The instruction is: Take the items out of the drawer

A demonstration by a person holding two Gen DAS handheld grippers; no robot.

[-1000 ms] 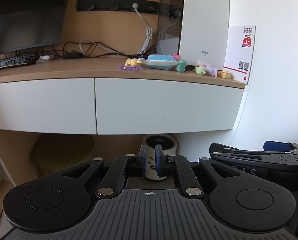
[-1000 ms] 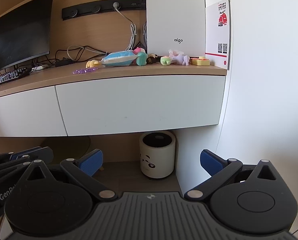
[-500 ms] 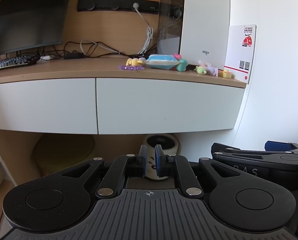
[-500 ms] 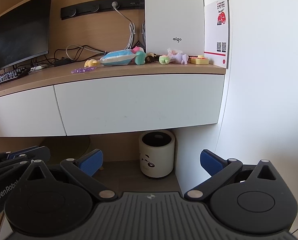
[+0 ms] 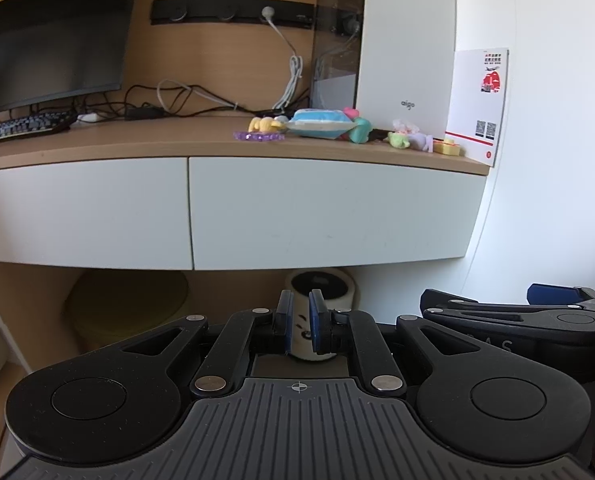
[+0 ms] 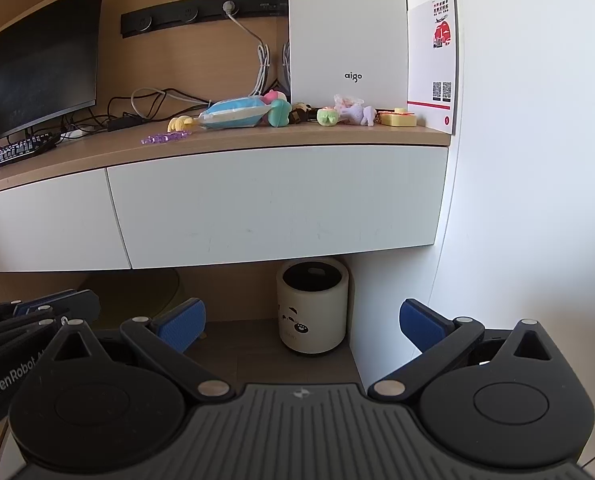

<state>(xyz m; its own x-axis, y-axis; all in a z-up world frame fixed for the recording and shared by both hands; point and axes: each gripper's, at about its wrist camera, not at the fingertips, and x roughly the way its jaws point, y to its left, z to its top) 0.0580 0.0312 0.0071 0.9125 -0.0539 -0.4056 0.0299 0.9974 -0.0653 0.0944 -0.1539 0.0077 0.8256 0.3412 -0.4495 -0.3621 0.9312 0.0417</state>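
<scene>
Two white drawer fronts sit closed under the wooden desk top; the right drawer [image 5: 329,212] [image 6: 277,204] faces both cameras, and the left drawer [image 5: 81,212] is beside it. My left gripper [image 5: 300,304] is shut with nothing between its blue pads, low in front of the drawers and well short of them. My right gripper [image 6: 301,316] stands open and empty at about the same height. Small toys [image 5: 321,126] [image 6: 241,114] lie on the desk top above the right drawer. What is inside the drawers is hidden.
A cream bin with a panda face [image 6: 313,308] stands on the floor under the right drawer. A white computer case [image 6: 345,32], a monitor [image 5: 49,36], a keyboard [image 5: 21,126] and cables sit on the desk. A white wall [image 6: 529,200] closes off the right side.
Both views have shifted very slightly toward the desk. Nothing was taken hold of or opened, and the drawers stay closed.
</scene>
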